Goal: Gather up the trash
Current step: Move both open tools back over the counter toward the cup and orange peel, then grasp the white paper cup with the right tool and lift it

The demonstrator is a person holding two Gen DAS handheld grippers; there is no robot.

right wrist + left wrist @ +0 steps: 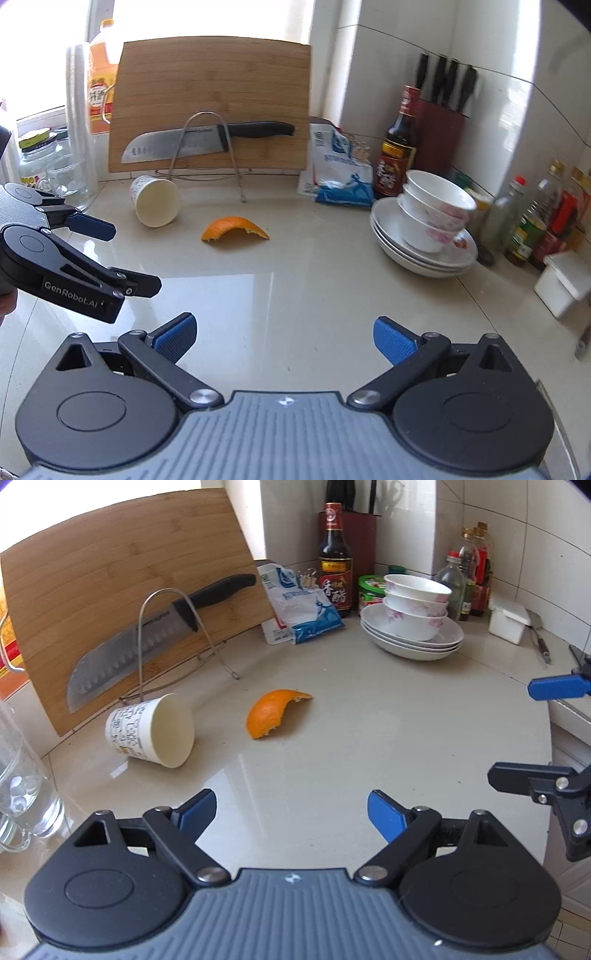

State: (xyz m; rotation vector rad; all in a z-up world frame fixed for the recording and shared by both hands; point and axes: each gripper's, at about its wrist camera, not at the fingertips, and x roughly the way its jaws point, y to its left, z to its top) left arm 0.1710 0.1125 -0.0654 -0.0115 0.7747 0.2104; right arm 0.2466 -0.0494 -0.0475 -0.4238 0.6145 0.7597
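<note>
An orange peel (271, 714) lies on the beige counter (332, 746), ahead of my left gripper (291, 814), which is open and empty. A printed paper cup (151, 729) lies on its side to the peel's left, mouth toward me. In the right wrist view the peel (234, 229) and the cup (155, 201) lie far ahead and to the left. My right gripper (284, 339) is open and empty. The left gripper (127, 258) shows at that view's left edge, and the right gripper (517, 734) at the left wrist view's right edge.
A bamboo cutting board (122, 602) with a knife (147, 635) leans in a wire rack behind the cup. A blue-white bag (303, 605), a sauce bottle (334, 565), stacked bowls on plates (413, 627), condiment bottles (469, 576) and a white box (508, 620) line the back. A glass jug (22, 782) stands at left.
</note>
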